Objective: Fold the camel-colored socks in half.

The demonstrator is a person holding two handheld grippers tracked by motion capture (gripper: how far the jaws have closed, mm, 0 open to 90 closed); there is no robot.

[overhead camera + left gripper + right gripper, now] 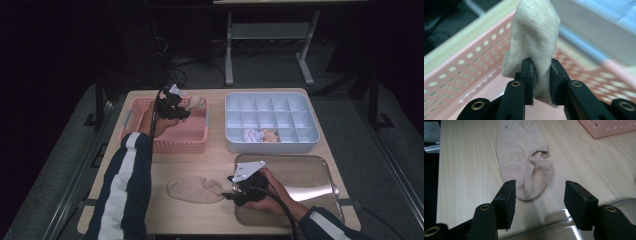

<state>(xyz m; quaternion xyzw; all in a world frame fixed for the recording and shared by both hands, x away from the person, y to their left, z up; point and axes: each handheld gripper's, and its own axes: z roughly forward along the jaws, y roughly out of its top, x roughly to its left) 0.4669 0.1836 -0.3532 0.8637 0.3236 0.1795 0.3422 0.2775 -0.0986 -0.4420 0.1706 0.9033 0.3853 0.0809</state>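
A beige sock (534, 45) is being clamped in the left gripper's (541, 82) jaws, above the pink basket (170, 142), prob. for pairing. The right gripper's (539, 195) jaws are being kept apart, gripping nothing, just right of 2nd sock (524, 167) on counter (466, 170), near basket.

The high view is dim and soft, its surroundings near black while the wooden table (220, 160) is lit from above and the metal tray (305, 175) shows glare, whereas both gripper views are bright, with the pink basket (461, 75) blurred behind sharp jaws.
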